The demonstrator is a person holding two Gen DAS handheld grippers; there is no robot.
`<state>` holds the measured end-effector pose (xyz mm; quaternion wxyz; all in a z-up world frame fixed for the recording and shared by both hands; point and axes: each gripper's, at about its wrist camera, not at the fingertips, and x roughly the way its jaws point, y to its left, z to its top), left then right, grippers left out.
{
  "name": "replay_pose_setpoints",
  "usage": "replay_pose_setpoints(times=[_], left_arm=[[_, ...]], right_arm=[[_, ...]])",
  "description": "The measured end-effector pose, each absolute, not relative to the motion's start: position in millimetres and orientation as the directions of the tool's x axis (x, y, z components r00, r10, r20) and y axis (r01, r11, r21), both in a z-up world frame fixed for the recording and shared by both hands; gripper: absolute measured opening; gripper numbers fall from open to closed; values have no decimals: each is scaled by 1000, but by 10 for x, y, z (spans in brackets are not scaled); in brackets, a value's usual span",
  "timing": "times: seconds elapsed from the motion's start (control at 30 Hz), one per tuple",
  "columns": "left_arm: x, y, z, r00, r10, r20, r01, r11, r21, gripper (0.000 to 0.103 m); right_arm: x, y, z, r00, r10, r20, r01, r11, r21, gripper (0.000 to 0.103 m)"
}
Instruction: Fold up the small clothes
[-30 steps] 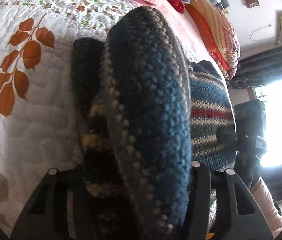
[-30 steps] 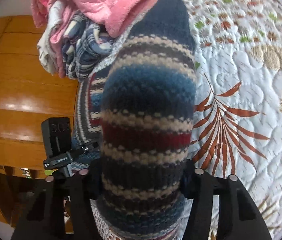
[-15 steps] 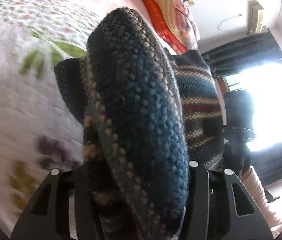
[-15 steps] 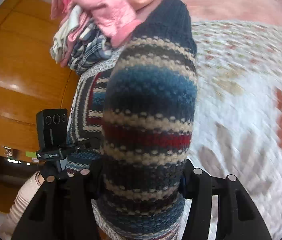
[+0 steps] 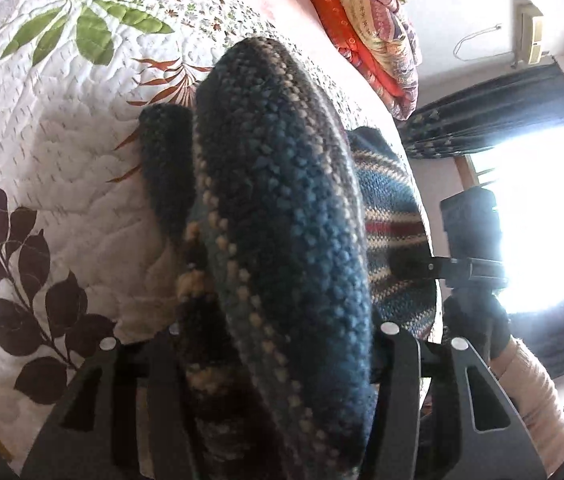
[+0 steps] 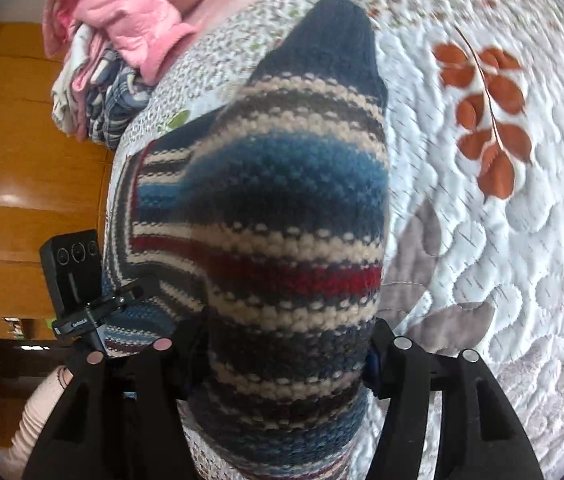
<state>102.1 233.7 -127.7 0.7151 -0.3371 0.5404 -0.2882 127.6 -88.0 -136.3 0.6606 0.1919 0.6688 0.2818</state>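
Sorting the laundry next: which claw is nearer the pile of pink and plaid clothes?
Right. The right claw, shut on the striped knit, has the clothes pile just ahead to its left. The left claw view shows no pile.

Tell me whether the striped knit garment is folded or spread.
Neither: the striped knit garment is bunched, gripped by both tongs, left and right, above the quilt.
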Motion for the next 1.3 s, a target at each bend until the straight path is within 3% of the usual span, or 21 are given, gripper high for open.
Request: replay_pose_setpoints(times=[0.13,0.53,1.0,1.17,1.3], left_arm=[[815,2519,-1328,279,-761,-585,37,618,-786,54],[368,2796,-798,255,-651,-715,-15,737,-676,58],[-100,2431,-337,350,-482,-804,6,859,-512,60],[-201,2293,-51,433,-411,-802,72,903,-424,61],[-153,2131,-140,394,-377,-838,117,925,-362,61]], right_arm=[[1272,-891,-1395,-59,628,-776,-108,769,630,72],[787,-1099,-1000,-77,566,-820,-112,813,572,78],[-46,-1285,-1120,-79,528,-846,-51,845,532,63],[-24,-1381,-1073,-66,561,-825,-27,826,564,62],[61,-1468,-1033,-47,573,-818,-8,819,574,62]])
